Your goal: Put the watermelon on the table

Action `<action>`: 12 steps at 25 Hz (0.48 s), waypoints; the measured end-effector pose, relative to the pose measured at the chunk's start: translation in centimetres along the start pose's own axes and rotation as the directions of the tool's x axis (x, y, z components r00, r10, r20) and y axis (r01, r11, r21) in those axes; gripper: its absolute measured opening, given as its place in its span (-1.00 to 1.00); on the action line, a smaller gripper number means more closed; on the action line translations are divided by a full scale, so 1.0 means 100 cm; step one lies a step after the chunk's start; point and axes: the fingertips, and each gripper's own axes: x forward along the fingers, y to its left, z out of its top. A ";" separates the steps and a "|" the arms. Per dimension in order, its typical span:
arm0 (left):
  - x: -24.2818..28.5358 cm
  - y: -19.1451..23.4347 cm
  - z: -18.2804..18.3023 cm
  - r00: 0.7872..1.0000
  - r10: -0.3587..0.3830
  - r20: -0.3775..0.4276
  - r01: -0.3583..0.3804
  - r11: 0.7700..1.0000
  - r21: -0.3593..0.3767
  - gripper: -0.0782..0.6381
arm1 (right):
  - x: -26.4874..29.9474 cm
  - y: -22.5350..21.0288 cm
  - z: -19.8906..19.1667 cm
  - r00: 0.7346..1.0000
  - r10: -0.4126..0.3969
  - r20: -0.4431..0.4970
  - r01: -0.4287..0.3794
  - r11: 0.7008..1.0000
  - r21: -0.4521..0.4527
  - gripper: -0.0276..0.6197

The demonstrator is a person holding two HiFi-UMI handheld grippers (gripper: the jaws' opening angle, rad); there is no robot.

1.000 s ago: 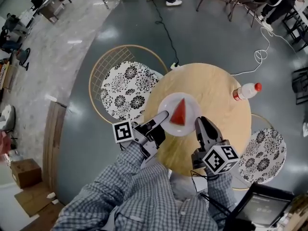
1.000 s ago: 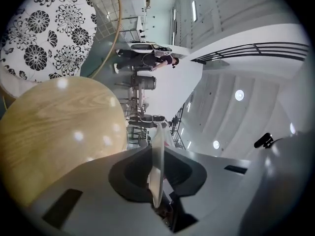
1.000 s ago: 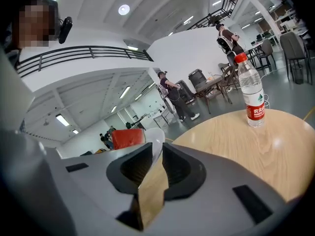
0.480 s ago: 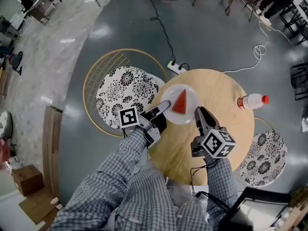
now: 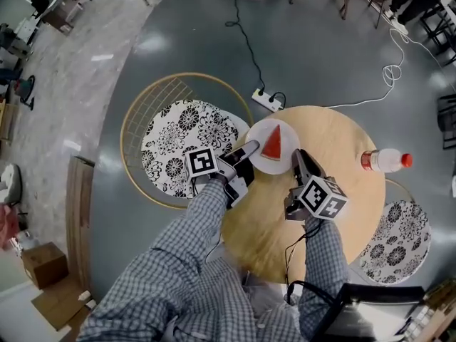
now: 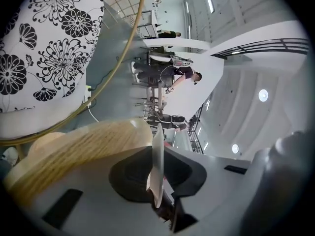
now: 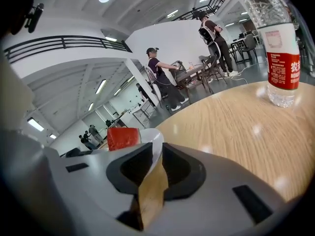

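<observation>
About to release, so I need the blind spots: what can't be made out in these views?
- Whether the plate touches the table: the head view looks from above, and in the gripper views the left tongs and right tongs cover its underside.
- Bottle cap: cut off by the right gripper view's top edge.
- Table's near edge: head view, hidden under the sleeves.

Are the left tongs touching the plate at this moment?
Touching. In the left gripper view the plate has its rim clamped edge-on between the two jaws of the left tongs, with no gap visible on either side.
</observation>
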 end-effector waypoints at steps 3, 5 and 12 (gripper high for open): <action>0.005 0.004 0.003 1.000 0.016 -0.003 -0.016 1.000 0.012 -0.64 | 0.007 -0.007 0.000 1.000 -0.021 -0.015 0.022 1.000 0.010 -0.70; 0.009 0.003 0.006 1.000 0.017 0.000 -0.017 1.000 0.018 -0.64 | 0.011 -0.008 0.003 0.999 -0.029 -0.015 0.029 1.000 0.012 -0.70; 0.012 0.008 0.009 0.997 0.083 -0.002 -0.083 0.995 0.060 -0.63 | 0.018 -0.017 0.000 0.992 -0.110 -0.057 0.097 0.977 -0.190 -0.70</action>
